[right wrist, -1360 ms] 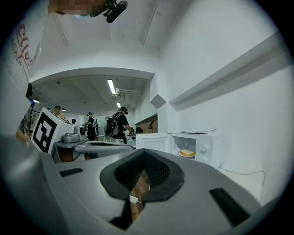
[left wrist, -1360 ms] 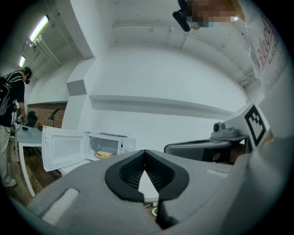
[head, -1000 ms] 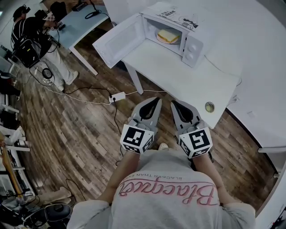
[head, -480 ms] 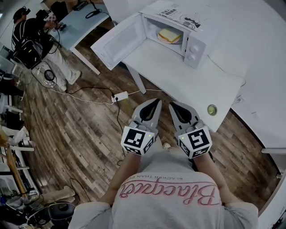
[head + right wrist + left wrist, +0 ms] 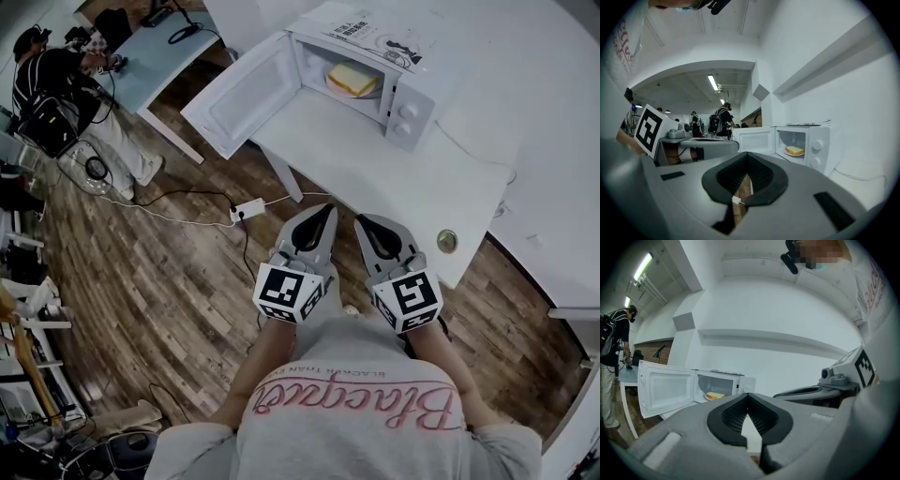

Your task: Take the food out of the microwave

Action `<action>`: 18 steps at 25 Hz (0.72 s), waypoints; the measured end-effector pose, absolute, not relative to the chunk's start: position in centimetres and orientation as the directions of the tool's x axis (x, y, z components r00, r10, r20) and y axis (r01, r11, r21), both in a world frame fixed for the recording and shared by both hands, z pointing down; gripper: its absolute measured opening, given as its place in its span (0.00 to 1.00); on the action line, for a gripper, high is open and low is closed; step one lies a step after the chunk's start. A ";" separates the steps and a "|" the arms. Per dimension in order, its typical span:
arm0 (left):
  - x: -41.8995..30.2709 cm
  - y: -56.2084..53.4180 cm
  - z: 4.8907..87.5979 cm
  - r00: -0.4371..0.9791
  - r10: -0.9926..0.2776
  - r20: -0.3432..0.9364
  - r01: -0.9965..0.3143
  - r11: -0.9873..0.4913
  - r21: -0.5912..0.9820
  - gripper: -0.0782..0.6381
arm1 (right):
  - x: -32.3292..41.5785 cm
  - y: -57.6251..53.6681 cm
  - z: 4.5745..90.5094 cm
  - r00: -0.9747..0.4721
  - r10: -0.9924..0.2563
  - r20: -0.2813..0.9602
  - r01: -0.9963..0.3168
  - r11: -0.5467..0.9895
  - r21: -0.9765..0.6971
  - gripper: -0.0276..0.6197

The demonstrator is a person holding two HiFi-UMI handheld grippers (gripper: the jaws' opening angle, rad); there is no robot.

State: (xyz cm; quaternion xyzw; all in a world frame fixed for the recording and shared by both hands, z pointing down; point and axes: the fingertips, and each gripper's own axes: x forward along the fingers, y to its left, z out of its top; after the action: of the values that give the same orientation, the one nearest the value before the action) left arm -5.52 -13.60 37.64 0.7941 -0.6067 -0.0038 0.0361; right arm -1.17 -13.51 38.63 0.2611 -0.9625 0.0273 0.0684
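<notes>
Beneath me spreads a wooden floor, and at its far side stands a white table that runs off to the right. At the table's far edge sits a white microwave, its two knobs facing me and a printed sheet of paper lying on its top. Its door is swung wide open to the left and hangs past the table's left edge, over the floor.

My left gripper and my right gripper are side by side in front of my chest, just short of the table's near edge, both pointing toward the microwave and well apart from it. The left one's jaws are closed tip to tip with nothing between them; in the left gripper view only a sliver of table shows through the hollow behind the tips. The right one's jaws are closed and empty too, with floor showing through the same hollow.

The food, a pale yellow slab that looks like a sandwich, lies on a plate inside the open microwave, untouched.

Far to the left a person stands by another, greyish desk. On the floor near the white table's left leg lies a white power strip. A small round disc sits at the table's near corner, right of my right gripper.
</notes>
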 end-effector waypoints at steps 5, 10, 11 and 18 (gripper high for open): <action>-7.7 -16.5 38.1 0.258 -0.966 0.035 -0.964 -0.255 0.073 0.11 | -2.3 -16.9 38.9 -0.831 -0.535 0.149 -0.544 0.838 -0.026 0.06; -9.3 -19.5 38.5 0.281 -0.959 0.045 -0.958 -0.278 0.067 0.11 | -4.3 -20.0 38.7 -0.825 -0.546 0.145 -0.555 0.831 -0.024 0.06; -9.7 -20.3 38.3 0.285 -0.958 0.041 -0.957 -0.282 0.066 0.11 | -4.7 -20.7 38.6 -0.824 -0.549 0.143 -0.557 0.830 -0.025 0.06; -12.1 -25.4 37.4 0.331 -0.943 0.034 -0.943 -0.329 0.051 0.11 | -7.6 -25.4 38.1 -0.809 -0.574 0.128 -0.581 0.813 -0.023 0.06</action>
State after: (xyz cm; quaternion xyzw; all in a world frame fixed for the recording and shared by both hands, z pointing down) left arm -12.05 -25.35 37.42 0.8153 -0.5782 -0.0010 0.0308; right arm -7.64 -25.42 38.06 0.3039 -0.9505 0.0306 0.0575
